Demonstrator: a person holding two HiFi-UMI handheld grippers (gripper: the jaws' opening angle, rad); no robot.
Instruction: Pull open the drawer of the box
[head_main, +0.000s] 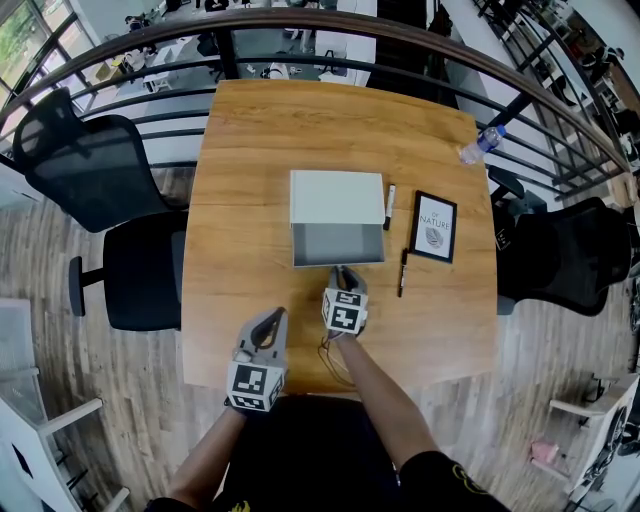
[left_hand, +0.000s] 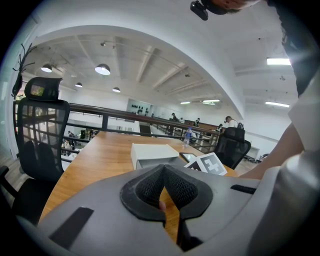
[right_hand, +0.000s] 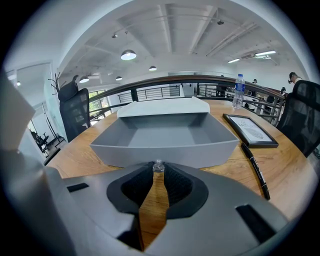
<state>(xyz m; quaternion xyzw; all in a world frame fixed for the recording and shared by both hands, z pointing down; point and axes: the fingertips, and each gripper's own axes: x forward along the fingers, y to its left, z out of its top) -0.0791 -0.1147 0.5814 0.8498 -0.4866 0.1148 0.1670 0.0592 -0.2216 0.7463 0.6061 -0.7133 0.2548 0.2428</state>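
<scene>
A white box sits mid-table with its grey drawer pulled out toward me, empty inside. In the right gripper view the drawer's front wall stands just ahead of the jaws. My right gripper is at the middle of that front, shut on a small clear knob. My left gripper hovers near the table's front edge, left of the right one, its pad tips together with nothing between them. The box lies well ahead of it.
A framed picture lies right of the box, with one pen beside the box and another nearer me. A water bottle lies at the far right corner. Black office chairs flank the wooden table.
</scene>
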